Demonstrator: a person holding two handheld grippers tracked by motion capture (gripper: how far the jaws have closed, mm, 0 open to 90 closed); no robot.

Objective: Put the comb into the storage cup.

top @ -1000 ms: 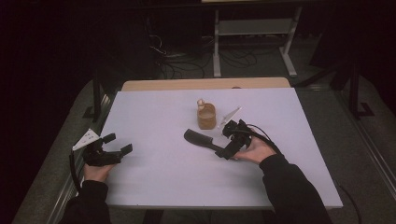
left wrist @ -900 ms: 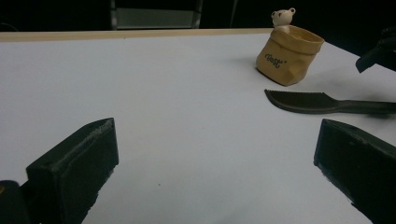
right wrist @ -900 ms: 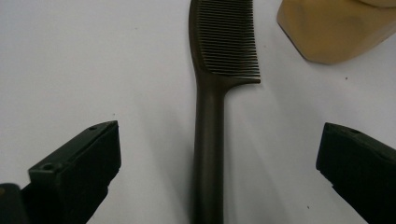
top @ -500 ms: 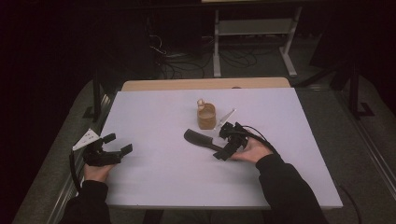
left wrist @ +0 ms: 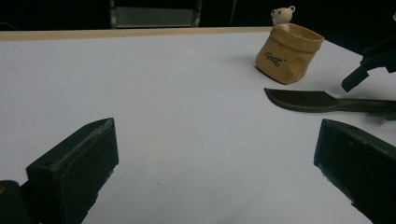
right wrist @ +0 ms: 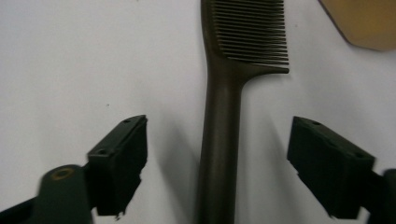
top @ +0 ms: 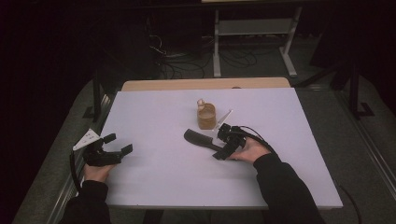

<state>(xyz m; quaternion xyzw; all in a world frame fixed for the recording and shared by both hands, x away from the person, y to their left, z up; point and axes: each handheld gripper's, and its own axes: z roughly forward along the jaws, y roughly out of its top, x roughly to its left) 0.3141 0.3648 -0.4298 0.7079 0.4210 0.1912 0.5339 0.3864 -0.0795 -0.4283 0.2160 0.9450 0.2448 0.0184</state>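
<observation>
**Right gripper closing in on the comb handle**

We read this step as the grasp of the comb point(right wrist: 219, 154). The right gripper point(right wrist: 217, 165) straddles the handle, jaws on either side, a gap visible at both pads, so not gripping yet. Its jaws have just been closing, with the handle between them. In the high view the comb point(top: 198, 139) lies flat on the white tabletop point(top: 154, 186), near centre, toothed end pointing left, handle running right into the right gripper point(top: 223, 148). The small tan pouch-shaped cup point(top: 206, 116) with a bear figure on its rim stands just beyond the comb, apart from it.

The left gripper point(top: 119, 143) rests at the near left of the tabletop, jaws wide, nothing between them, well apart from the comb.

Next move, as we judge it: finish closing on the handle, then lift. The handle is thin and lies flat, so the pads need to stay low and centred or it may slip or pivot.

Against the earlier frame: the right jaws stand narrower now; the right hand barely shifts, the left hand sits in the same spot, and comb and cup lie where they were.
</observation>
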